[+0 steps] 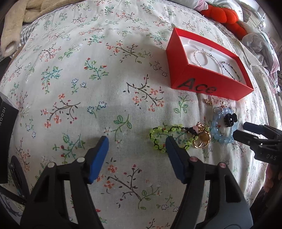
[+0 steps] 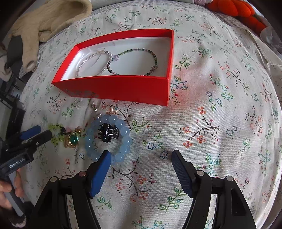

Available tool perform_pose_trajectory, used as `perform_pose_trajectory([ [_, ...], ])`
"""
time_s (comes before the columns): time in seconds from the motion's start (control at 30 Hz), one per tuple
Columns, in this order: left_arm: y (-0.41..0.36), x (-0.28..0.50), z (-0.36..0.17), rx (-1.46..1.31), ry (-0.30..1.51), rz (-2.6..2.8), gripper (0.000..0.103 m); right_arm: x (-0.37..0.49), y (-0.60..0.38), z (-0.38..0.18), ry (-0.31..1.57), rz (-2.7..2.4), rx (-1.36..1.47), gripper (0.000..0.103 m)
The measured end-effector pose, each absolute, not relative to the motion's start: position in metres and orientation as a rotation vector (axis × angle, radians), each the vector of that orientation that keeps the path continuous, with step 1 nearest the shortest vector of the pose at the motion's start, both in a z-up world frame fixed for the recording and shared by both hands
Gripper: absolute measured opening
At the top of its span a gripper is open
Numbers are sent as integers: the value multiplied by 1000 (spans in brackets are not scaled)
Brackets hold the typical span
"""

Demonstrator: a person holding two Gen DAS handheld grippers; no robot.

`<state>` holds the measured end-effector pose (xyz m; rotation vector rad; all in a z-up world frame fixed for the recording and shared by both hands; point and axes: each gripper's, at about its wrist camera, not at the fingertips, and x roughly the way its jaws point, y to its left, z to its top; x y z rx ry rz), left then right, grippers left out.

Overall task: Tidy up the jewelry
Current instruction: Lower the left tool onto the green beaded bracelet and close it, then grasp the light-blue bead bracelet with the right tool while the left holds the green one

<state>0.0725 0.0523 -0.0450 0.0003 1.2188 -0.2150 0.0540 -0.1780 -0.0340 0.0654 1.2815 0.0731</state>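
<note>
Two thin beaded necklaces (image 2: 123, 61) already lie in the open red cardboard box (image 2: 114, 88), beyond the fingers. Still loose on the floral cloth (image 2: 211, 123): a pale blue bead bracelet (image 2: 123, 131) touching the right gripper (image 2: 141, 159)'s left finger, a green bead bracelet (image 1: 158, 139) at the left gripper (image 1: 136, 143)'s right fingertip, a gold ring (image 1: 202, 140) and a black claw clip (image 2: 108, 134). Both grippers are spread, grasping nothing.

Matt cardboard box (image 2: 123, 88), glossy, perhaps glass, beads (image 2: 126, 131).

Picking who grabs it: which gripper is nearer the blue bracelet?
Right. The right gripper has one finger at the blue bracelet; the left gripper is beside the green bracelet.

Floral bedspread (image 1: 88, 88), beige glove (image 2: 49, 19), orange plush (image 1: 223, 14)
</note>
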Motion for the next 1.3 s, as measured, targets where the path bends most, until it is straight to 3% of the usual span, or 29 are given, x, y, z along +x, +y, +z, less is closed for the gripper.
perform_pose_trajectory([
  [0.2,42,71,-51,110,1205,-198,60,57,-175,-42,1267,68,91,83],
  [0.3,37,67,-52,164,1187,-196,52,58,-175,-45,1252,68,103,84],
  [0.47,32,59,-51,182,1192,-241,26,53,-177,-45,1243,94,85,83],
  [0.63,35,57,-51,157,1201,-249,14,51,-181,-44,1250,104,78,82],
  [0.9,55,57,-53,-39,1229,-265,8,41,-187,-41,1249,124,83,74],
  [1.1,63,58,-53,-145,1259,-275,7,35,-187,-38,1225,160,109,47],
  [1.17,63,56,-53,-167,1262,-278,7,35,-185,-37,1217,178,124,35],
  [1.23,61,54,-53,-168,1259,-281,7,37,-180,-37,1218,205,151,16],
  [1.3,58,53,-52,-170,1256,-287,7,38,-176,-37,1220,210,162,14],
])
